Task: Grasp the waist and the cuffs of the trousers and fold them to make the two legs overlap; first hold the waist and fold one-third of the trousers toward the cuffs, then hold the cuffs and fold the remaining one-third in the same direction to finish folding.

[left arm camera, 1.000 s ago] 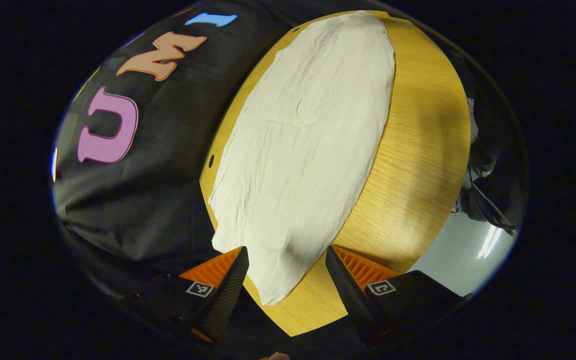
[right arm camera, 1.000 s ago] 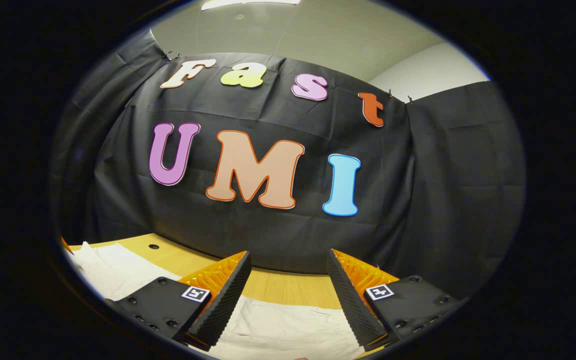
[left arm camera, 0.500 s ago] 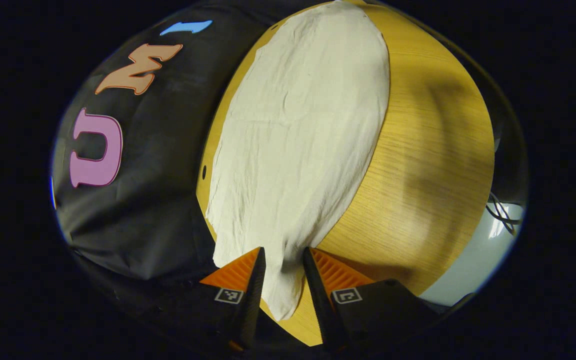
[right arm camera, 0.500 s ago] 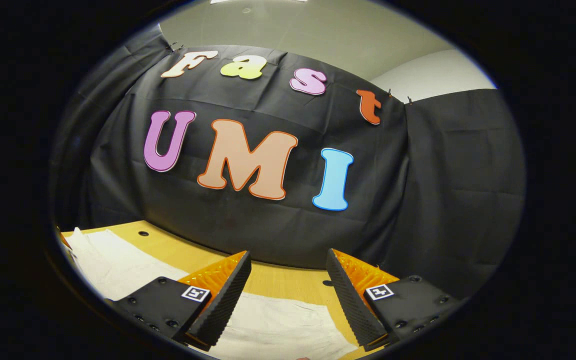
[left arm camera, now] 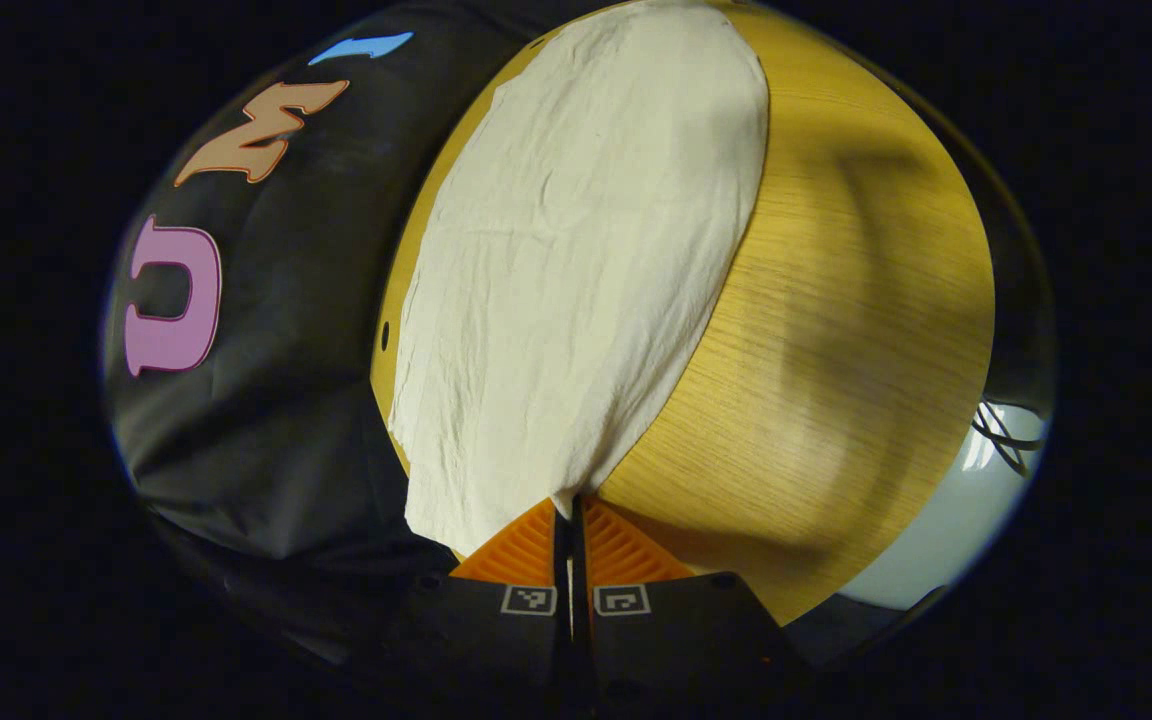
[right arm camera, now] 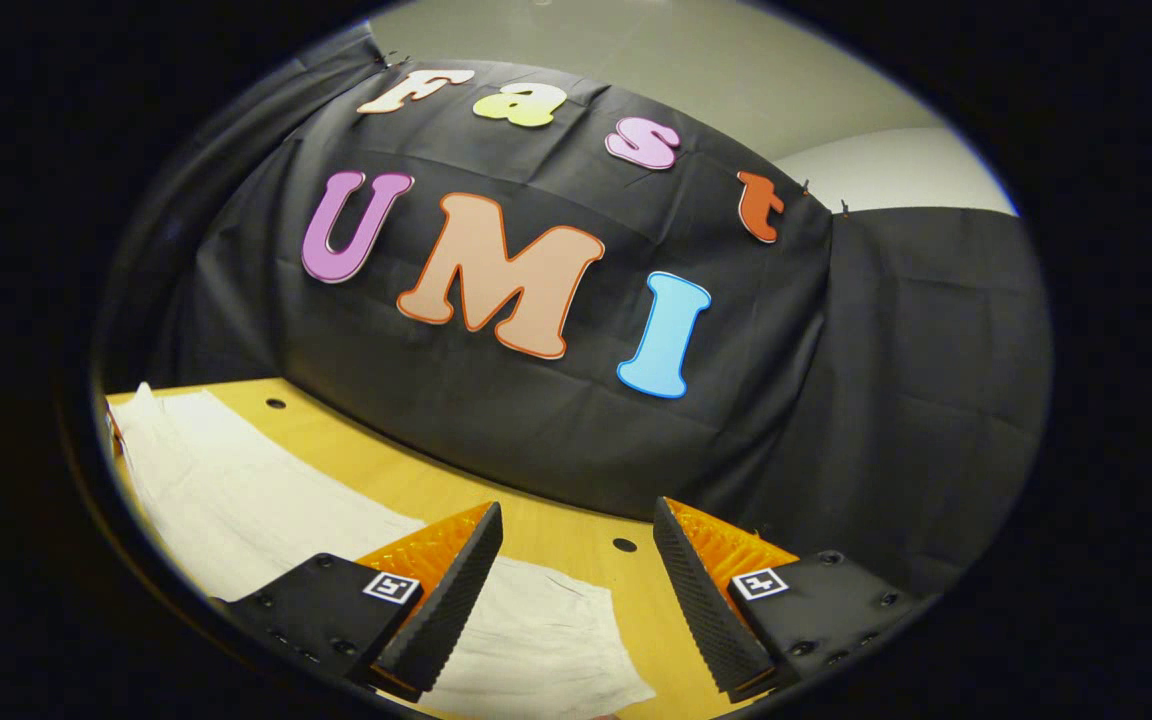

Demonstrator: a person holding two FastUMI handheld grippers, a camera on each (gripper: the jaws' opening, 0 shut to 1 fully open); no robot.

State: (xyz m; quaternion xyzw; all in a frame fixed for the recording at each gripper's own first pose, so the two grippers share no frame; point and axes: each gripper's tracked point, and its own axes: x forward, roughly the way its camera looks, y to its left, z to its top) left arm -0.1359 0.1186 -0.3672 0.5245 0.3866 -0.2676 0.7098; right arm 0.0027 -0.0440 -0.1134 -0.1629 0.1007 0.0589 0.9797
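Our left gripper [left arm camera: 572, 505] had its jaws pressed together on a near corner of the trousers [left arm camera: 576, 270], with a thin sliver of the pale cloth showing between the two fingers, while our right gripper [right arm camera: 576, 560] had its jaws spread wide and held nothing, hanging just above the far end of the garment [right arm camera: 536, 650] with cloth visible between and below its fingers. The trousers lay flat on the wooden table [left arm camera: 836, 330], stretched lengthwise away from the left gripper as one long, lightly wrinkled panel near the table's far edge, beside the black cloth wall [right arm camera: 836, 400]. We judged that the two legs already lay on top of each other, since we saw one narrow strip and no split between legs, though we could not tell from these views which end was the waist and which the cuffs. No crosswise fold showed anywhere along the length, so we took both of the one-third folds as still to be done. The step in hand looked like securing one end: one corner was pinched, and the other gripper had yet to close on its own stretch of cloth. A small round hole [right arm camera: 624, 545] in the tabletop sat just beyond the trousers' end.
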